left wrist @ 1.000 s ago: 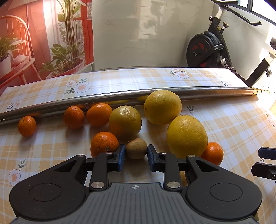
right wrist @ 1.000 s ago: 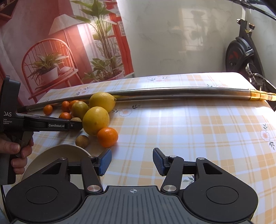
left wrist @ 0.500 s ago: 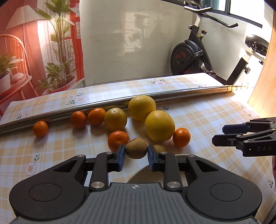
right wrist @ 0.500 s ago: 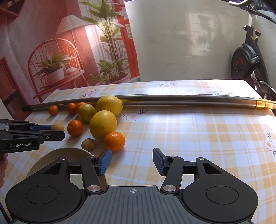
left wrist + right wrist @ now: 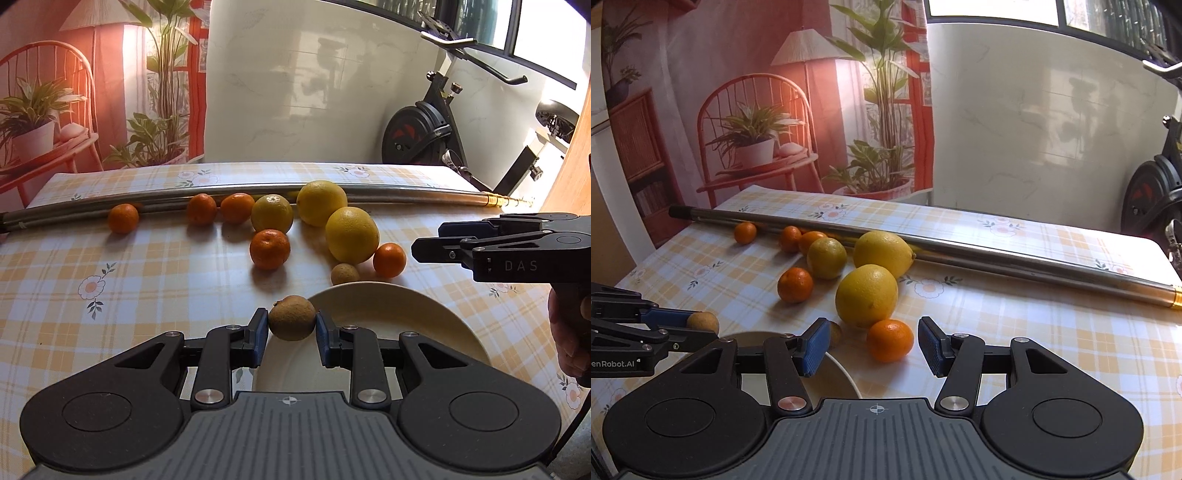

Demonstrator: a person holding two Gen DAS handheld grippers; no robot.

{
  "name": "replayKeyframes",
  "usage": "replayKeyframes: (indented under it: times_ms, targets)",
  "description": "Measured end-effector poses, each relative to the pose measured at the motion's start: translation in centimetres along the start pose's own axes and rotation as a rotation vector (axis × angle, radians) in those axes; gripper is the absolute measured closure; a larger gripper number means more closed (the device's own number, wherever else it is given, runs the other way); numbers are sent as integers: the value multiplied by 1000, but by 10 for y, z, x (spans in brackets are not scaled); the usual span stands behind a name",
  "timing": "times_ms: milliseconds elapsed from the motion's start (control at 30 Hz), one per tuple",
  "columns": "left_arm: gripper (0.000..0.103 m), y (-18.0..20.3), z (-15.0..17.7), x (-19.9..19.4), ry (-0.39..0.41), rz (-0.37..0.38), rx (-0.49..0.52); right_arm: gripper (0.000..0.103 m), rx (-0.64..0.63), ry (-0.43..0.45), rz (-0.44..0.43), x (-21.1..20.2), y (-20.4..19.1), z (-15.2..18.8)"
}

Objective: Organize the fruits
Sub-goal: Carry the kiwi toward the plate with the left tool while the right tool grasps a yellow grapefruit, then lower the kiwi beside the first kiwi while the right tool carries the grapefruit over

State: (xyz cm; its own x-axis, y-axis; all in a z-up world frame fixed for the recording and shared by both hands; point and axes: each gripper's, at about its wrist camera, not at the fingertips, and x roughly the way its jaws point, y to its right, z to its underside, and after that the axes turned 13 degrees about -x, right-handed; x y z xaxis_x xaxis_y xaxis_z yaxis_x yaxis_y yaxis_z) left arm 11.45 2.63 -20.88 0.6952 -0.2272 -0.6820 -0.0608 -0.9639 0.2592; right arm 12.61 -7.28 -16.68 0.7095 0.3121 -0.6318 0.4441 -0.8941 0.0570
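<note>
Brown kiwi (image 5: 291, 322) clamped in left gripper (image 5: 291, 328) over plate (image 5: 406, 314) rim

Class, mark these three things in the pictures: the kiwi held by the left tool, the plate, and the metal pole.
kiwi (image 5: 291, 322), left wrist view, middle of its brown skin.
plate (image 5: 399, 314), left wrist view, bare inner surface.
metal pole (image 5: 997, 258), right wrist view, middle of the shaft.
</note>
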Motion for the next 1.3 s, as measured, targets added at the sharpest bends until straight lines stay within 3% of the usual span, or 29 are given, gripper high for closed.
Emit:
replayKeyframes:
  times_ms: [433,800,967,1300]
  targets:
    - [74,-9,5,-10,45,-9,-54,53,-97,-7,19,48,-2,-29]
    - [74,-13,5,-11,52,-18,-86,47,-138,-120,11,94,-16,-39]
    - [74,-12,5,-11,51,-15,-90,49,-117,-181,7,108,-17,-38]
    - [74,-12,6,-12,45,-8,-86,51,-7,-192,12,104,-10,-34]
